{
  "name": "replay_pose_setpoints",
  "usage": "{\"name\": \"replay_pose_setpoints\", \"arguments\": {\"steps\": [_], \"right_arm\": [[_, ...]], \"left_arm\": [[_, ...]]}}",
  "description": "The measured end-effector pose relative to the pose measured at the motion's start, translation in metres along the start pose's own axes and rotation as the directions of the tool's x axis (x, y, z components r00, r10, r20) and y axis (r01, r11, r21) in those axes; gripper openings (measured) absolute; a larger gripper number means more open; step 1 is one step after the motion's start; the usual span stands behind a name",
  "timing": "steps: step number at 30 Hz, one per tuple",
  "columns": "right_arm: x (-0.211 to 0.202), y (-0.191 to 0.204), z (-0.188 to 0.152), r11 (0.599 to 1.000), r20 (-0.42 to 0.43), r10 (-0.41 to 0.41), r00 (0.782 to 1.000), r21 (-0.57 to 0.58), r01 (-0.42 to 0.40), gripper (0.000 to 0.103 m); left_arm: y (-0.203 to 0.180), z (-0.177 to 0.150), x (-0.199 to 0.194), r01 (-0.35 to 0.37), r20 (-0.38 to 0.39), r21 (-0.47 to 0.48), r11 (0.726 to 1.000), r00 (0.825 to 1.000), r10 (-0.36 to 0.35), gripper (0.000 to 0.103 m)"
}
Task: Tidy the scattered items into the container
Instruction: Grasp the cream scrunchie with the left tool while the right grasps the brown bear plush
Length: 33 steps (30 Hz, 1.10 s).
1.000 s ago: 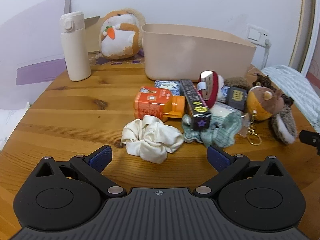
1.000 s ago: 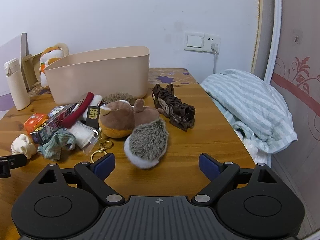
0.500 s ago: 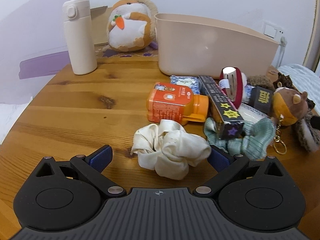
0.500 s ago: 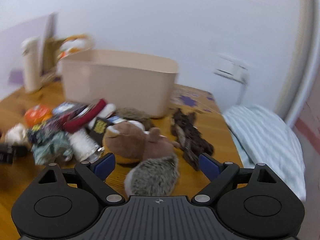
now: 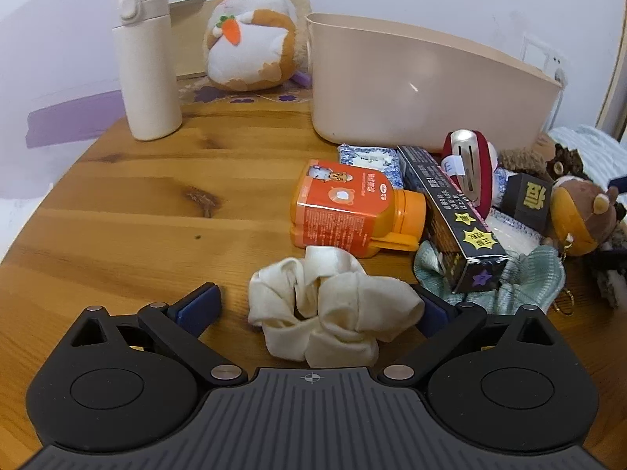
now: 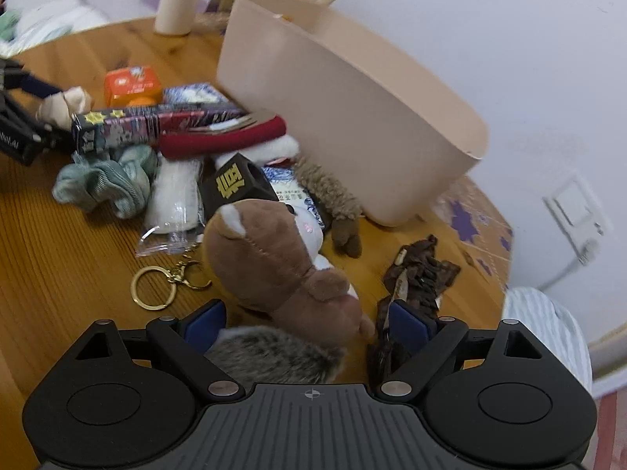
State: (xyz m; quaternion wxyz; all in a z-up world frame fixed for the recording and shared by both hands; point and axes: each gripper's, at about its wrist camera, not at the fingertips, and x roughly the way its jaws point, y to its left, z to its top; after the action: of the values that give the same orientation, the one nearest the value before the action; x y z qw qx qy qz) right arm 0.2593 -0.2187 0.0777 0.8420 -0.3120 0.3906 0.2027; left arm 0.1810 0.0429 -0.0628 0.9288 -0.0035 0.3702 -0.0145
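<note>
A cream scrunchie (image 5: 333, 309) lies between the wide-apart fingers of my left gripper (image 5: 313, 309); the pads do not press on it. Behind it lie an orange bottle (image 5: 348, 207), a long black box (image 5: 450, 211), a green scrunchie (image 5: 521, 278) and a red pouch (image 5: 470, 168). The beige container (image 5: 411, 94) stands at the back. My right gripper (image 6: 305, 319) is open around a brown and grey plush hedgehog (image 6: 274, 258). A dark brown hair clip (image 6: 419, 274) sits against the right fingertip (image 6: 407, 321). The container (image 6: 352, 109) rises behind the pile.
A cream flask (image 5: 147, 62) and a plush hamster (image 5: 254, 35) stand at the back left of the round wooden table (image 5: 137, 215). A gold key ring (image 6: 156, 286) lies left of the hedgehog. Striped bedding (image 6: 548, 337) lies past the table's right edge.
My left gripper moved forward until the cream scrunchie came between its fingers. My right gripper rolled and moved in over the plush hedgehog, which now fills the space between its fingers.
</note>
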Motion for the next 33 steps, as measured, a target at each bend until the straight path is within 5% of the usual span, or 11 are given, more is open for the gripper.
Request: {"name": "replay_pose_setpoints", "arguments": {"steps": [5,14,19,25,27,33], "right_arm": [[0.021,-0.01,0.01,0.993,-0.044,0.115,0.992,-0.013,-0.116,0.088],[0.031,-0.012,0.016,0.981,-0.059,0.189,0.98,-0.037,-0.191,0.082],[0.032,-0.016,0.016,0.976,-0.061,0.215,0.975,-0.013,-0.216,0.075],[0.024,-0.015,0.013,0.98,-0.057,0.201,0.978,0.014,-0.2,0.06],[0.019,-0.013,0.01,0.983,-0.055,0.184,0.981,0.019,-0.184,0.047],[0.005,-0.01,0.001,0.987,-0.03,0.145,0.989,0.079,-0.143,0.046]], "left_arm": [[-0.002,0.002,0.006,0.02,0.009,0.061,0.998,1.0,-0.021,0.101],[-0.001,0.005,0.01,0.045,0.017,0.088,0.995,0.999,-0.047,0.098],[-0.003,0.007,0.005,0.056,0.031,0.096,0.994,0.998,-0.06,0.062],[-0.004,0.004,-0.003,0.065,0.024,0.095,0.993,0.997,-0.068,0.031],[-0.003,0.003,-0.005,0.064,0.02,0.083,0.995,0.998,-0.065,0.026],[0.003,0.0,-0.013,0.075,0.013,0.038,0.996,0.997,-0.075,0.021]]}}
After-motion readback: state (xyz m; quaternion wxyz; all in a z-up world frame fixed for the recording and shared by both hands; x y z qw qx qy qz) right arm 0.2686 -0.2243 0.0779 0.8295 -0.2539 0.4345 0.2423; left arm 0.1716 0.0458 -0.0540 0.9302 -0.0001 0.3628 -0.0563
